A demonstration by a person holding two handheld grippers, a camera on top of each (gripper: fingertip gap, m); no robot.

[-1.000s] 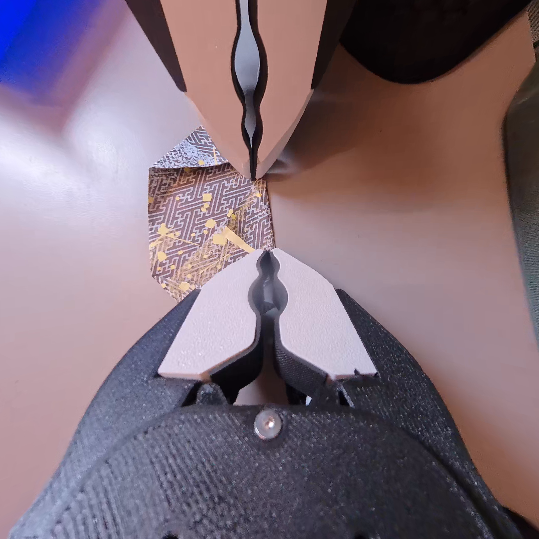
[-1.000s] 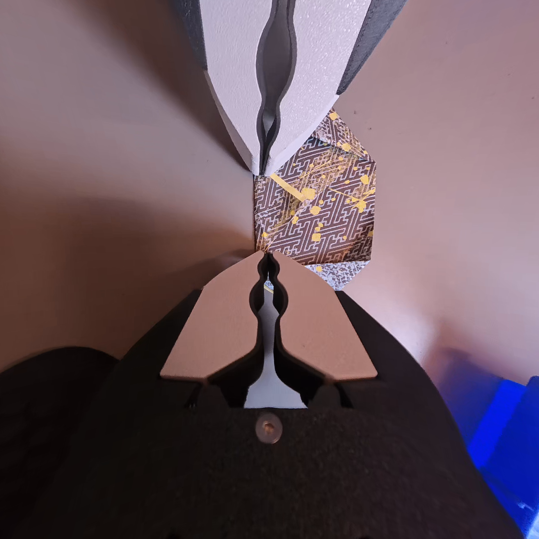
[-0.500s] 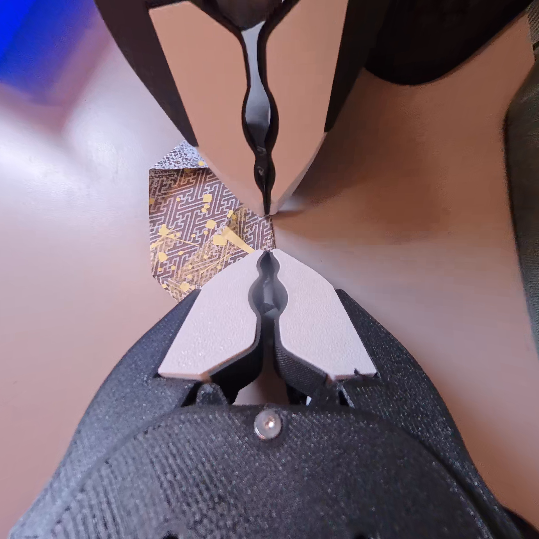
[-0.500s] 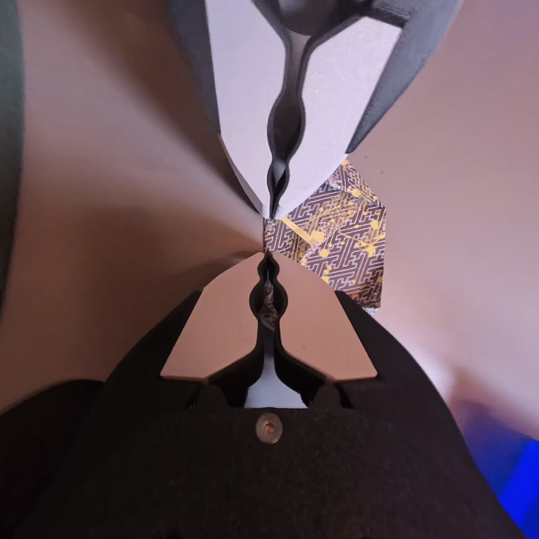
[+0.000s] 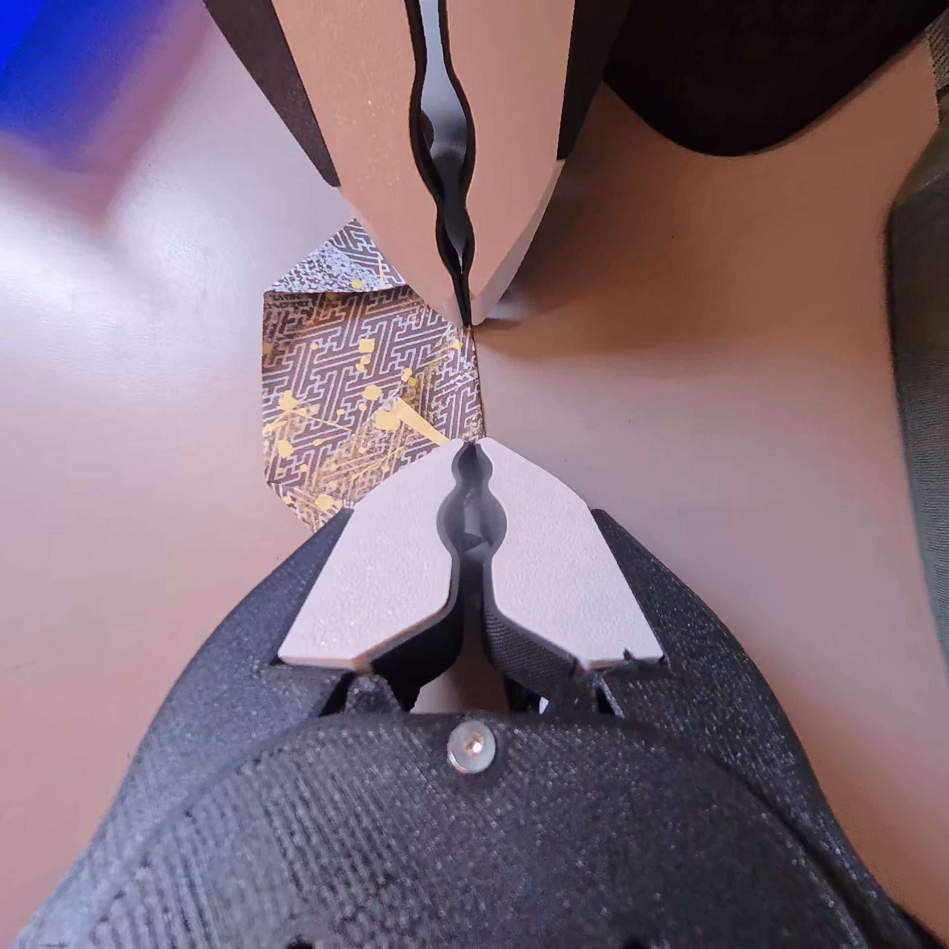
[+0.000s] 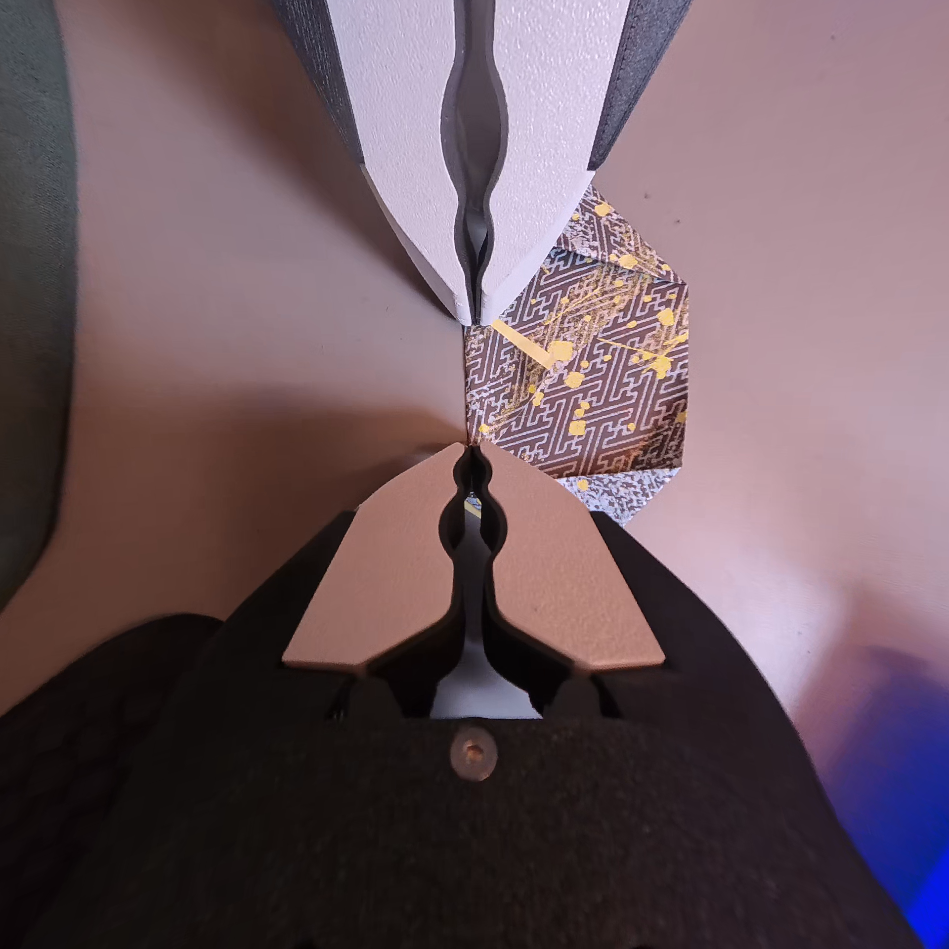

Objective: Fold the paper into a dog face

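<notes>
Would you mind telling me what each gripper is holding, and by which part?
Neither visibly holds anything. The left gripper and right gripper are both shut, their tips set at opposite ends of the folded paper's straight edge, apparently pressing it against the table.

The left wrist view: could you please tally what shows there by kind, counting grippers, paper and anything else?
Grippers: 2, the grey-fingered left gripper and the tan-fingered right gripper, both shut at the paper's straight edge.
Folded patterned paper: 1.
Table: 1.
Blurred blue object, kind unclear: 1.
Total: 5.
</notes>
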